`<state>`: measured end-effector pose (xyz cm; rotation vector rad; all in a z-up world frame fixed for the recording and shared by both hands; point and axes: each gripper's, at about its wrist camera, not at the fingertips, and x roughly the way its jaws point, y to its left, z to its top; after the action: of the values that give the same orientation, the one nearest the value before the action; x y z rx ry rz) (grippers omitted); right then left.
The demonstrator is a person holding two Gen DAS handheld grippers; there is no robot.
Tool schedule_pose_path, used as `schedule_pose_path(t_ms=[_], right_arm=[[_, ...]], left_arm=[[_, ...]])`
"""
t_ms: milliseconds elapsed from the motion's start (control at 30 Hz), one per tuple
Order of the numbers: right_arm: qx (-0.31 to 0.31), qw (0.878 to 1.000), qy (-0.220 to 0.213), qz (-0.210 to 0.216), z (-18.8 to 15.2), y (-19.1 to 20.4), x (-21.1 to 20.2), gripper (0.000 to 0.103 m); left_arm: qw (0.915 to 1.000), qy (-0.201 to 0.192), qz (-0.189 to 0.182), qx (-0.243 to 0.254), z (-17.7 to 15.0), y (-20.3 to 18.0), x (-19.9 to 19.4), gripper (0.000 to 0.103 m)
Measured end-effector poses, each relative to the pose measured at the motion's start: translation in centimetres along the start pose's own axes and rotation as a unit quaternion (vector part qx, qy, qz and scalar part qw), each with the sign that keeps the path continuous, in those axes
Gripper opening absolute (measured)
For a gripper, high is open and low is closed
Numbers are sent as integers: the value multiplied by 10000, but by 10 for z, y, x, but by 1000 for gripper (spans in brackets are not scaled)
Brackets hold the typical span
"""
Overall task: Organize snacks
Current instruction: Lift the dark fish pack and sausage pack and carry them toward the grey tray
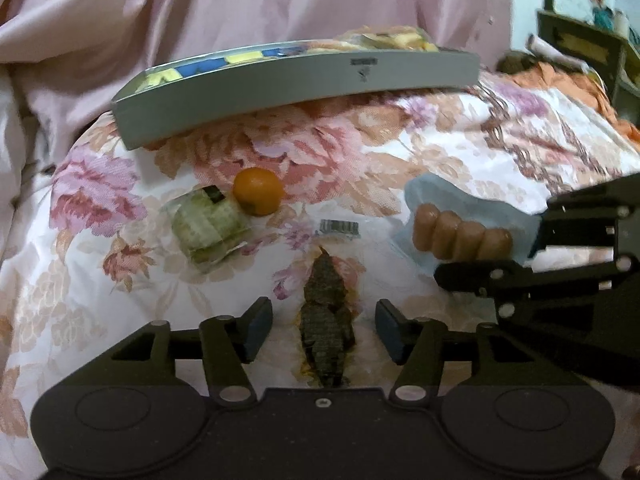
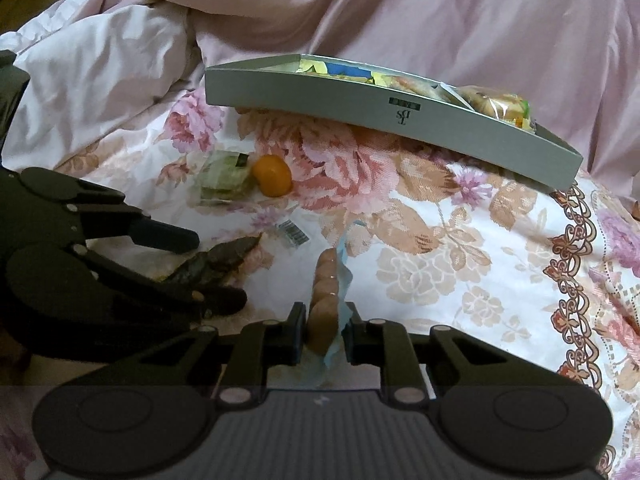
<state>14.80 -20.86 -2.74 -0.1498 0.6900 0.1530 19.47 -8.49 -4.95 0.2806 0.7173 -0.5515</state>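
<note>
The dark dried-fish snack (image 1: 326, 320) lies on the floral bedspread (image 1: 460, 136), its long axis running straight ahead between the left gripper (image 1: 324, 330)'s parted fingers. Beside it, the right gripper (image 2: 324, 330) is clamped on a blue-wrapped sausage pack (image 2: 326, 292); the grey snack box (image 2: 360, 120) sits beyond.

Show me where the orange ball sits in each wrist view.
Left wrist: the orange ball lies left of centre on the floral cloth, just right of the green packet.
Right wrist: the ball lies upper left of centre, again just right of the packet.
Shared landmark: the grey box behind it.
</note>
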Motion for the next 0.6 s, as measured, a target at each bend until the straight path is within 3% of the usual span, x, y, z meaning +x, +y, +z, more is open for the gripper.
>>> schedule_pose_path(t_ms=[67,200,267,400,600], right_arm=[[67,10000,10,19,0,-2,0,21],[137,9999,50,-4,0,-3,1,21],[129,9999,47,-18,0,-3,2,21],[22,10000,16,-67,0,0,2,20],[-362,9988,-126,-310,-2,9,1,18]], left_arm=[[9997,23,32,253,-1,-4,1,66],[9998,26,-4,197,-1,-2,1,67],[9998,19,-14,194,-1,-2,0,65],[9999,-33,4,125,-1,-1,-2,48],[9995,-169,5,-261,-3,2,-4,48]])
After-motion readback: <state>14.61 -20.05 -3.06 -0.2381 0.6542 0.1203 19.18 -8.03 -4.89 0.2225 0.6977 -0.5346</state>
